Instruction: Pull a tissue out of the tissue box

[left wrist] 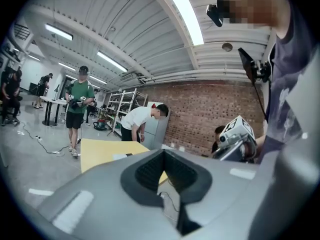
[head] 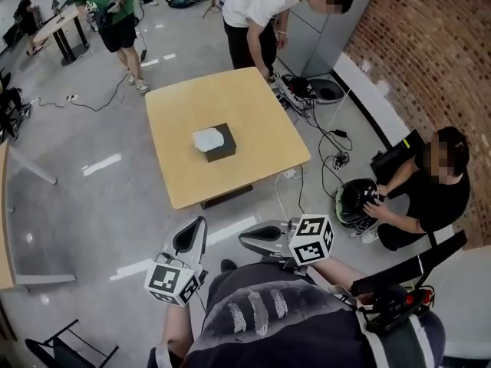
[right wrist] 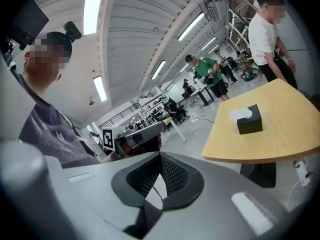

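A dark tissue box (head: 217,146) with a white tissue (head: 207,138) sticking out of its top stands near the middle of a square yellow table (head: 253,113). Both grippers hang close to my body, well short of the table's near edge. My left gripper (head: 202,221) is shut and holds nothing. My right gripper (head: 242,239) points left toward it, also shut and holding nothing. In the right gripper view the tissue box (right wrist: 250,121) sits far off at the right, with the shut jaws (right wrist: 160,155) in front. In the left gripper view the table (left wrist: 100,151) lies beyond the closed jaws (left wrist: 163,152).
A person in white (head: 265,10) bends over the table's far side. Another person (head: 430,194) crouches on the floor at the right beside a black helmet (head: 354,202). Cables and power strips (head: 311,102) lie by the table's right side. A black chair frame (head: 61,347) is at the lower left.
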Demonstrator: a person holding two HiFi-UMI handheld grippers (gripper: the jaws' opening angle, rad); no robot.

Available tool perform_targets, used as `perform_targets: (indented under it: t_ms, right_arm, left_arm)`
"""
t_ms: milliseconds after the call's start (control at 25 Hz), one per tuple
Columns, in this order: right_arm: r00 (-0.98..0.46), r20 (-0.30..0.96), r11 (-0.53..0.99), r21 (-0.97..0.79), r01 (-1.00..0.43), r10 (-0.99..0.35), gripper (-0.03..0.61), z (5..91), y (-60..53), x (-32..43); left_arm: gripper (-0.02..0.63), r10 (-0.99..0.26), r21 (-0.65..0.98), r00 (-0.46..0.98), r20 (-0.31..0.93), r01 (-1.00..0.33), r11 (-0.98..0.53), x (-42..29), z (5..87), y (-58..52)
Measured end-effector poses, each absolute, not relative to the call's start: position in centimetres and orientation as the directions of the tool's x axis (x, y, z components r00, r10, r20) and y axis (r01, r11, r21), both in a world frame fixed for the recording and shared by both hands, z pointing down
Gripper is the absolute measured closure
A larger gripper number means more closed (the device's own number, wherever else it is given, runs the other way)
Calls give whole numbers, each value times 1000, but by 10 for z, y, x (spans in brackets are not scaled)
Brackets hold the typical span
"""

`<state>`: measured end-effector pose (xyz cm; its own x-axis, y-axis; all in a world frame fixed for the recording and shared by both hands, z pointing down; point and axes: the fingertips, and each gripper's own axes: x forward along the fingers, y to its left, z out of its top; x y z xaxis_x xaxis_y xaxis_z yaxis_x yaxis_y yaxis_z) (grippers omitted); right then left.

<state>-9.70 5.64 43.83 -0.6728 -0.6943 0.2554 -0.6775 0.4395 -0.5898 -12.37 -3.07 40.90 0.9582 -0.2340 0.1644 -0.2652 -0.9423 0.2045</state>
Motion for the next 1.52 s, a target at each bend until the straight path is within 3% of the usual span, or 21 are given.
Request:
perform_targets:
  t_ms: [240,1040,1520]
  right_arm:
    - [-660,245,408,-621,-670,-711,581,445,53,-83]
    - [-595,-55,421,-758,-497,-802,581,445,33,51]
    - [-628,-66,426,-788,-444,-775,581,467,22,123]
  left_arm:
    - [612,-212,219,959,188,-251,-943,-109,418,-31]
    - [612,-178,95,916,360,-226,-969,16,414,-30]
    - [612,-210,66,890,406,-257,-964,96,413,-45]
